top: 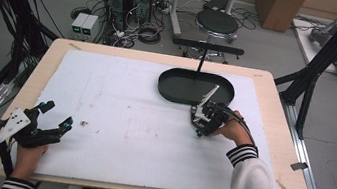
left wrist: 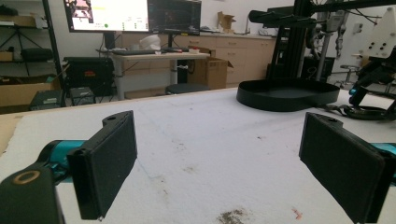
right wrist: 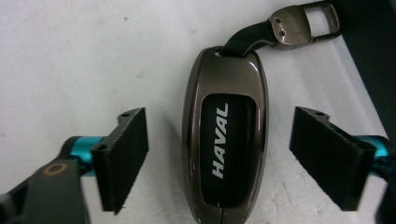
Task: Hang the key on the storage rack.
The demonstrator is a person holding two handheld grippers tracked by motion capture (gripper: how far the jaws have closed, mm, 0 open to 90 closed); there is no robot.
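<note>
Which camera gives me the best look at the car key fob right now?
The right gripper view: the glossy dark-metal car key fob, lettered HAVAL, lies between the right tool's open jaws on the white mat. In the high view that tool hides it; the left gripper view gives nothing clear.

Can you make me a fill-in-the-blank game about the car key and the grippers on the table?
1. The white word printed on the key fob is ____.
2. The fob lies between the jaws of the ____ gripper, and the pads do not touch it.
3. The oval tray on the table is coloured ____.
4. The left gripper has its jaws wide ____, with nothing between them.

Missing words: HAVAL; right; black; open
</note>
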